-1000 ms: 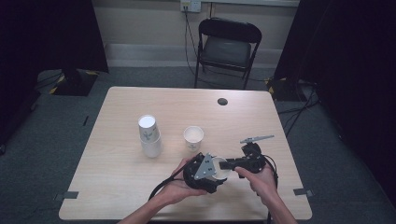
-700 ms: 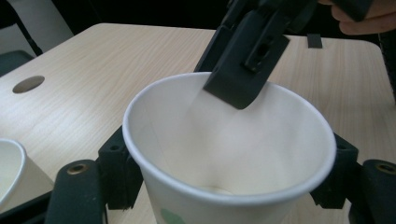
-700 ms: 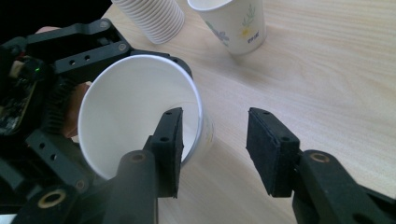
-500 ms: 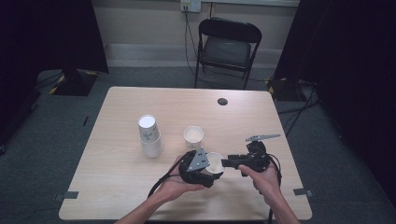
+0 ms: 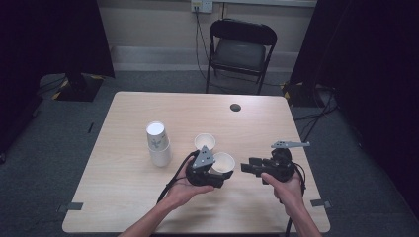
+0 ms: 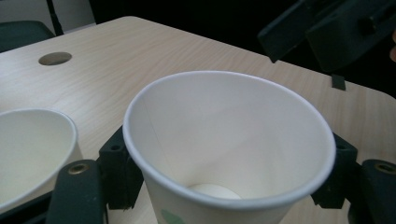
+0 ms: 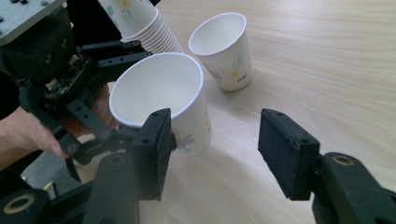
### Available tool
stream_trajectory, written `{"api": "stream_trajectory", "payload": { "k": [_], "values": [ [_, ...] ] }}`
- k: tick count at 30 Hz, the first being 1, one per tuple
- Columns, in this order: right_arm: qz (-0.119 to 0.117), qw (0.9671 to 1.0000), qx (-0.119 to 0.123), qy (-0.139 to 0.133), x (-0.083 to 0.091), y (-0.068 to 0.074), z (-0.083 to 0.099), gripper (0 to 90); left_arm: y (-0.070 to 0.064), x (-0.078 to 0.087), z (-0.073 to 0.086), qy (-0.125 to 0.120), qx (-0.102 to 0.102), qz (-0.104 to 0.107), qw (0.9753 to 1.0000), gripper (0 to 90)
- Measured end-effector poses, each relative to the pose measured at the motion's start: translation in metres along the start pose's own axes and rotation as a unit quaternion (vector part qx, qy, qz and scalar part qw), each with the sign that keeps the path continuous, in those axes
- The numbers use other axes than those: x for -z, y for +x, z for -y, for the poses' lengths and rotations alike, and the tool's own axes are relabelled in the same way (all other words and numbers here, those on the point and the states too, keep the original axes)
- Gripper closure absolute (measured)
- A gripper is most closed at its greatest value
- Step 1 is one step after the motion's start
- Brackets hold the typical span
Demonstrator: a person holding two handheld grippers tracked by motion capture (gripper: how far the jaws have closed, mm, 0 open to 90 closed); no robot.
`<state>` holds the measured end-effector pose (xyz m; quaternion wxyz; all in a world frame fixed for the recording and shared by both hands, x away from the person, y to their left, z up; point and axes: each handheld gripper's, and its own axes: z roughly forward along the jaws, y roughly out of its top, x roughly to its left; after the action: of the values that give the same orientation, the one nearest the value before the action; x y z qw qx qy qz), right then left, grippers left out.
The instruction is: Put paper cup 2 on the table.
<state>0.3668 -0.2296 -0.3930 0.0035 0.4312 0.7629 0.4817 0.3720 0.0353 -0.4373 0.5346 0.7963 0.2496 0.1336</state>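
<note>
My left gripper (image 5: 216,171) is shut on a white paper cup (image 5: 224,161) with a small flower print, its jaws pressing the wall just below the rim (image 6: 229,135). The cup (image 7: 161,100) leans slightly, its base at or just above the tabletop. My right gripper (image 5: 245,168) is open a short way to the cup's right, its pads (image 7: 285,149) empty, one jaw close to the cup's side. A second single cup (image 5: 204,142) stands upright just beyond. A stack of cups (image 5: 158,143) stands to the left.
The light wooden table (image 5: 123,187) has a round cable hole (image 5: 235,107) near its far edge. A black folding chair (image 5: 240,49) stands behind the table. Dark curtains hang on both sides of the room.
The two grippers, close together a second ago, have drawn apart. The cup now shows in the left gripper and has shifted slightly away from the person. The right gripper has backed off to the right.
</note>
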Motion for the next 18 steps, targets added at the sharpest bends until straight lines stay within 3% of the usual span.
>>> {"api": "stream_trajectory", "payload": {
  "k": [3, 7, 9, 11, 13, 18],
  "values": [
    [0.014, 0.9999, -0.002, -0.003, 0.004, -0.003, 0.003, 43.0, 0.006, -0.001, -0.002, -0.004, 0.016, -0.004, 0.9999, 27.3],
    [0.022, 0.9997, -0.003, -0.006, 0.009, -0.008, 0.007, 42.6, 0.012, -0.008, -0.004, 0.004, 0.015, -0.017, 0.9997, 27.7],
    [0.024, 0.9997, -0.002, -0.006, 0.01, -0.009, 0.008, 42.3, 0.015, -0.016, -0.005, -0.002, 0.038, -0.009, 0.9992, 27.9],
    [0.025, 0.9997, 0.0, -0.006, 0.01, -0.009, 0.009, 42.2, 0.017, -0.021, -0.006, -0.006, 0.04, -0.013, 0.9991, 27.9],
    [0.029, 0.9996, -0.001, -0.007, 0.01, -0.009, 0.011, 42.2, 0.02, -0.028, -0.005, -0.011, 0.053, -0.017, 0.9984, 27.9],
    [0.034, 0.9994, -0.005, -0.006, 0.012, -0.015, 0.018, 42.2, 0.022, -0.039, -0.008, 0.005, 0.038, -0.031, 0.9988, 27.2]
  ]
}}
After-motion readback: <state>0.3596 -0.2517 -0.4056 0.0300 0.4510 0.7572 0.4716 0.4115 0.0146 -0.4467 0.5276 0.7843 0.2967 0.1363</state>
